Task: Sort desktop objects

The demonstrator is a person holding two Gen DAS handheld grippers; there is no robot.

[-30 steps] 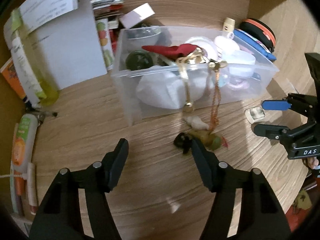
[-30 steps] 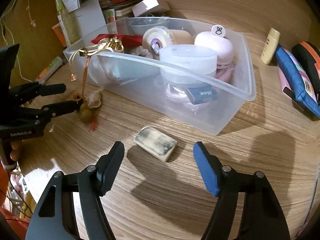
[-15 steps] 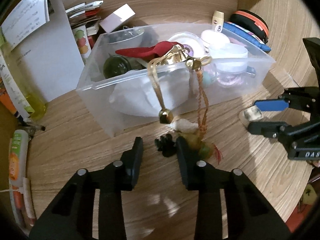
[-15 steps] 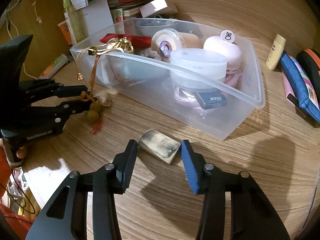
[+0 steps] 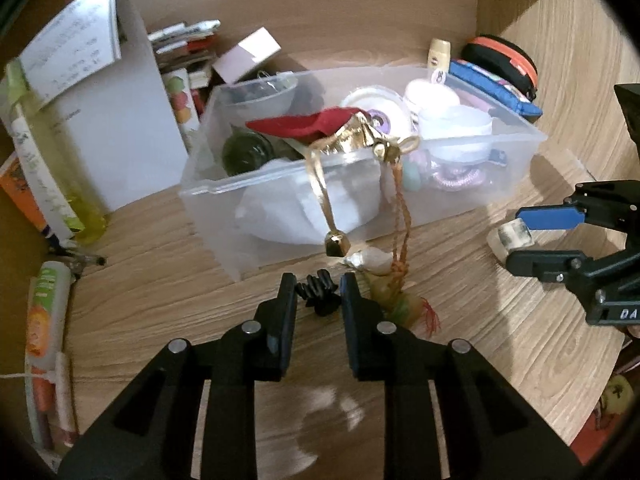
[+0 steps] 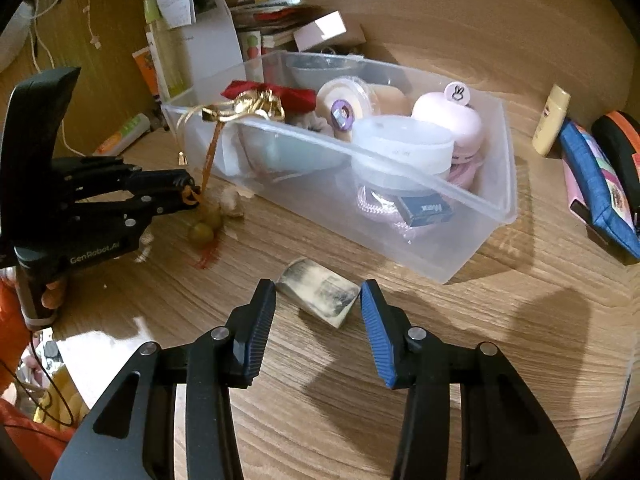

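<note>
A clear plastic bin (image 5: 516,152) (image 6: 496,216) full of small items stands on the wooden desk. A gold charm with cords hangs over its front wall; its shell and green beads (image 5: 396,304) (image 6: 204,232) lie on the desk. My left gripper (image 5: 318,292) (image 6: 192,196) is closed on a small black hair claw (image 5: 320,296). My right gripper (image 6: 318,296) (image 5: 520,236) straddles a dirty white eraser (image 6: 320,296) (image 5: 514,234); the jaws stand a little apart from its sides.
A white folder (image 5: 116,120), books and a pink box (image 5: 246,54) stand behind the bin. A yellow bottle (image 5: 60,184) and tubes (image 5: 46,328) lie left. A blue pencil case (image 6: 596,188), a black-orange case (image 6: 620,148) and a small bottle (image 6: 552,120) lie right.
Both grippers moved forward and narrowed. The left jaws closed onto the black hair claw. The right jaws came down around the eraser.
</note>
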